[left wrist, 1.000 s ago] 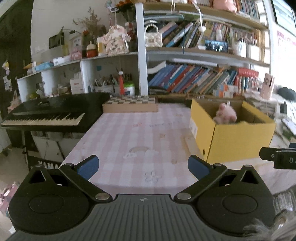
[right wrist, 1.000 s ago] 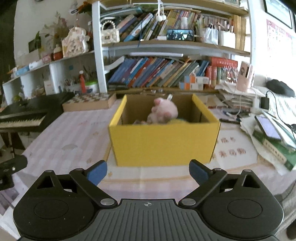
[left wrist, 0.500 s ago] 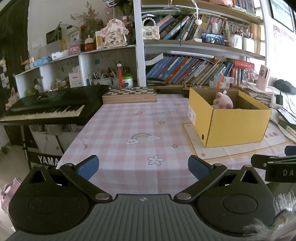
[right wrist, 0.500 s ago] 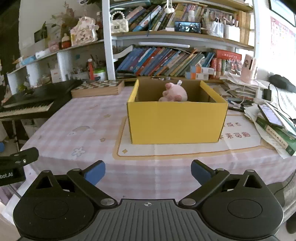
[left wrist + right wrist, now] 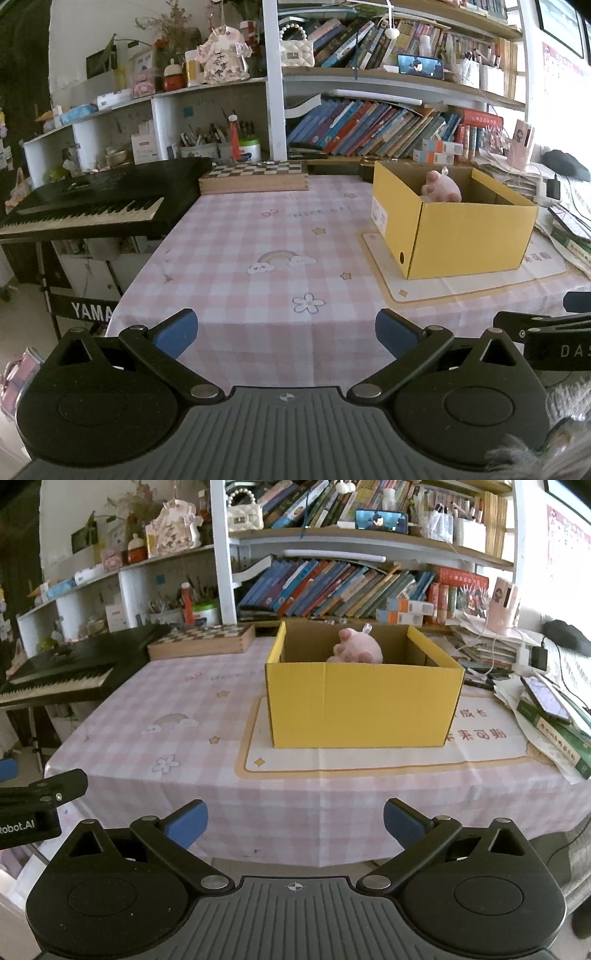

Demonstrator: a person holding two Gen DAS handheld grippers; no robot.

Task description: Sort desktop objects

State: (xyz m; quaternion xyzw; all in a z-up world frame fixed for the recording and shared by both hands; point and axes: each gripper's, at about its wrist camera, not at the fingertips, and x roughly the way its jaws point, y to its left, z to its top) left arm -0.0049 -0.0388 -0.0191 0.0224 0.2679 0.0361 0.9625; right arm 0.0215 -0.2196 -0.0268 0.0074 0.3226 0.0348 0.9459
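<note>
The left gripper [image 5: 283, 331] hangs in front of the near edge of the table [image 5: 236, 236], its blue-padded jaws spread wide with nothing between them. The right gripper [image 5: 295, 819] is likewise held off the near edge, jaws wide apart and empty; the last two readings differ too little to call them moving.

On the table, a yellow cardboard box [image 5: 364, 701] stands on a cream mat [image 5: 369, 758] toward the right side, well beyond both grippers. From the right wrist view the box sits straight ahead of the gripper; from the left wrist view it is ahead and off to the right. A pink plush toy [image 5: 357, 650] lies inside the box, near its far wall, only its upper part showing above the rim.

A wooden chessboard box [image 5: 255, 176] rests at the far edge of the table, left of the yellow box. A black keyboard [image 5: 92, 205] stands beside the table's left edge. Books and papers [image 5: 546, 716] are piled at the right edge.
</note>
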